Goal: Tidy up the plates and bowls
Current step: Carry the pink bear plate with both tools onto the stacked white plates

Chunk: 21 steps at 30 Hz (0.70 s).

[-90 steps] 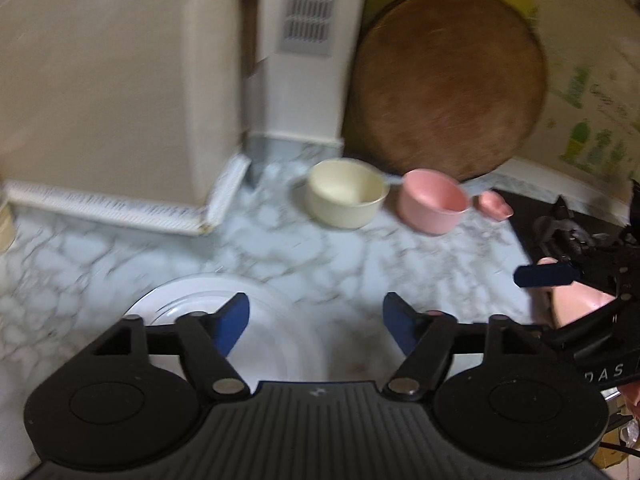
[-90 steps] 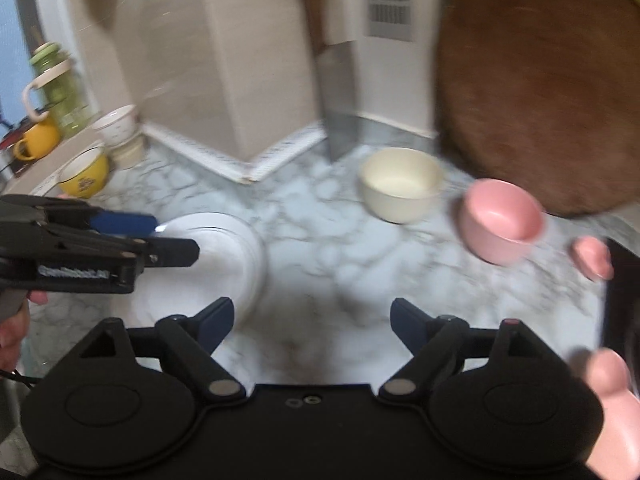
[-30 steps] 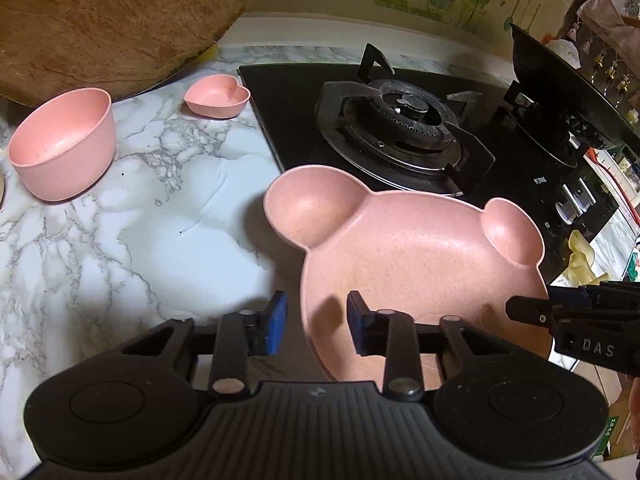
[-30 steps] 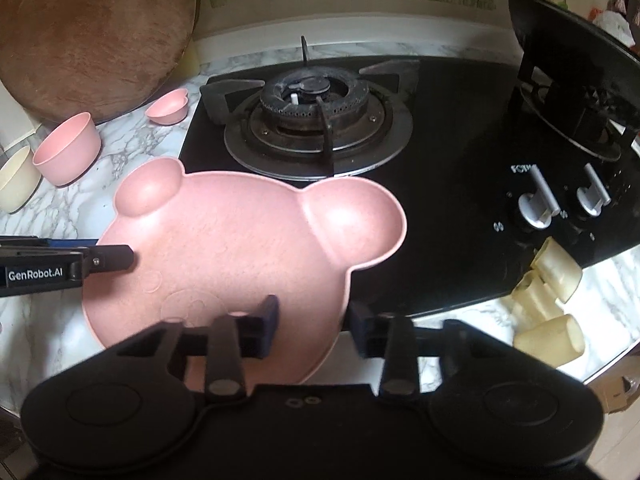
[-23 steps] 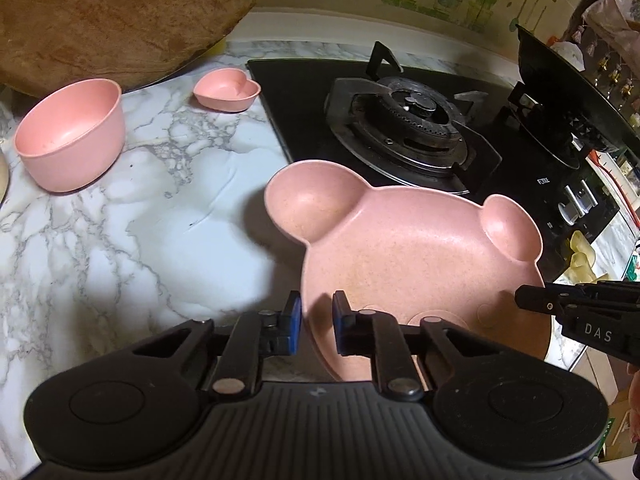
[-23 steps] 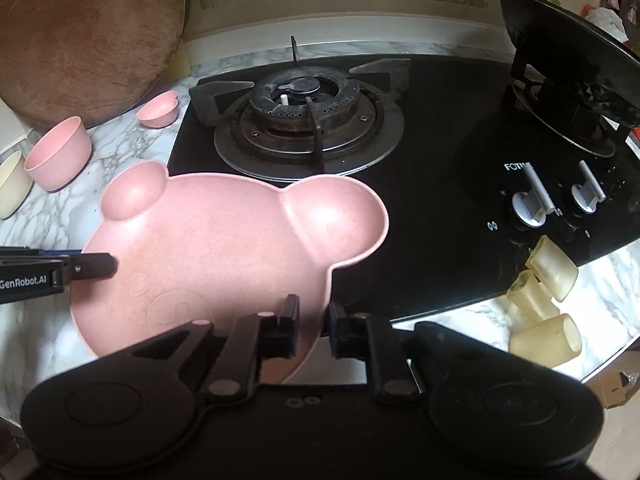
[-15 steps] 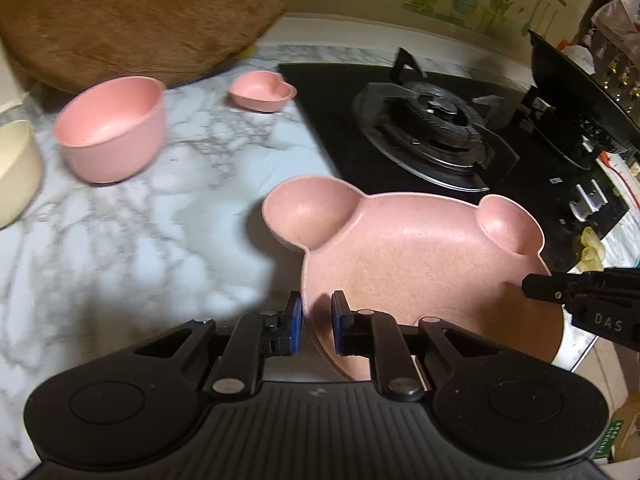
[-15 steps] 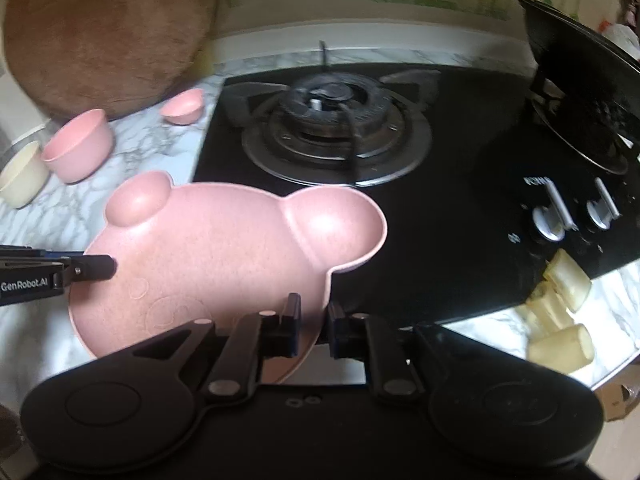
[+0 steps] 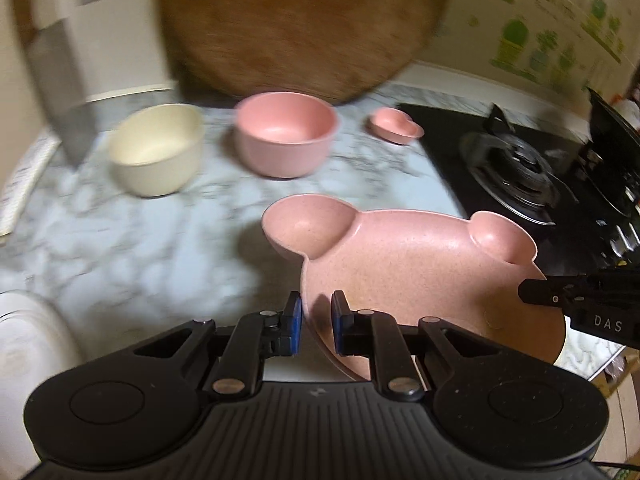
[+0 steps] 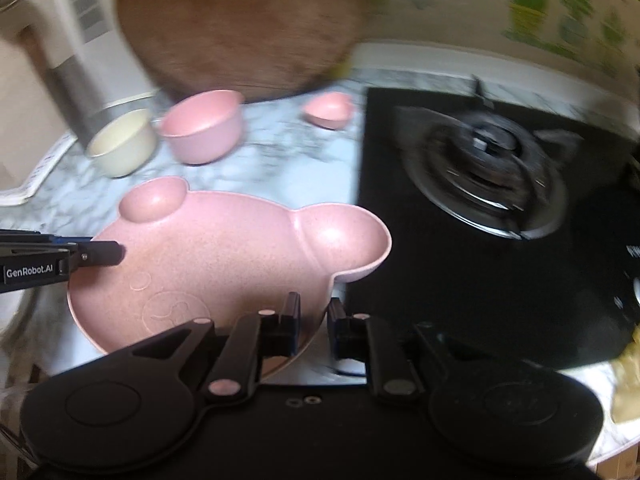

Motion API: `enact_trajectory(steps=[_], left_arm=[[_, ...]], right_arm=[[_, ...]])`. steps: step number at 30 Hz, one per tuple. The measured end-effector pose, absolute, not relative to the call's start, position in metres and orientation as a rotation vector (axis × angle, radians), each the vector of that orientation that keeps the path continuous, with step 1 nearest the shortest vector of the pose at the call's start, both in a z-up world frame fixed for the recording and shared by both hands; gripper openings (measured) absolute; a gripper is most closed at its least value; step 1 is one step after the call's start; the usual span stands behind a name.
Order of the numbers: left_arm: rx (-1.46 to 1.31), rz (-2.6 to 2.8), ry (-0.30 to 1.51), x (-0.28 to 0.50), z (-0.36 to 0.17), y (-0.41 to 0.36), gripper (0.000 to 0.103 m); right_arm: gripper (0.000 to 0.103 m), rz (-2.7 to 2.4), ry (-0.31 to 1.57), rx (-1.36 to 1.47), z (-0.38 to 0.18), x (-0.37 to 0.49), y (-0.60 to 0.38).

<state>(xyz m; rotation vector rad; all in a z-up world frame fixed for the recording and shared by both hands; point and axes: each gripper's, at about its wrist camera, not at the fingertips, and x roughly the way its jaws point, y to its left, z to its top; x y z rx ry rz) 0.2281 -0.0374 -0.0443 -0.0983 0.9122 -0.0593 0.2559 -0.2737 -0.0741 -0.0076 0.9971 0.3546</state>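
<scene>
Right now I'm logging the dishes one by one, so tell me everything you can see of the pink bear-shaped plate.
The pink bear-shaped plate is a shallow, speckled matte dish, plastic-looking, with two round ear wells and a faint embossed face. It looks empty. The left gripper pinches its near left rim and the right gripper its near right rim. It appears lifted, above the marble counter beside the black stove.
</scene>
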Motion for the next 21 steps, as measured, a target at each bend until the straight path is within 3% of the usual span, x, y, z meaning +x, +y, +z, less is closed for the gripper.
enact_trajectory(steps=[21], left_arm=[[-0.226,0.271,0.823,0.122,-0.006,0.119,0.014]], right_arm=[[0.013,0.689,0.904,-0.166,-0.036,0.238,-0.097]])
